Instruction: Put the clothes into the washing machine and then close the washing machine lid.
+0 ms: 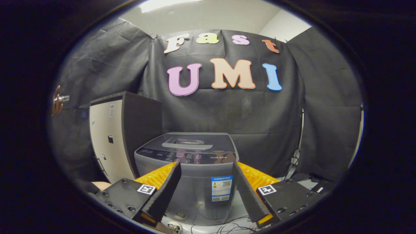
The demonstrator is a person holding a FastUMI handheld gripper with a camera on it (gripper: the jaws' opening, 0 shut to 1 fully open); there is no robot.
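Here, the gripper (205, 167) held its fingers apart, gripping nothing. At twelve o'clock beyond them stood the washing machine (187, 169), its lid (188, 143) down.

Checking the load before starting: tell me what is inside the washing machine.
That cannot be seen: the washing machine has its lid down, covering the drum, and whether clothes are in it cannot be told. The open gripper is held in front of the machine, holding nothing.

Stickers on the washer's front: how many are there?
1. A blue sticker sits on the washer front below the control panel, just beyond the open gripper. More may be hidden behind the jaws.
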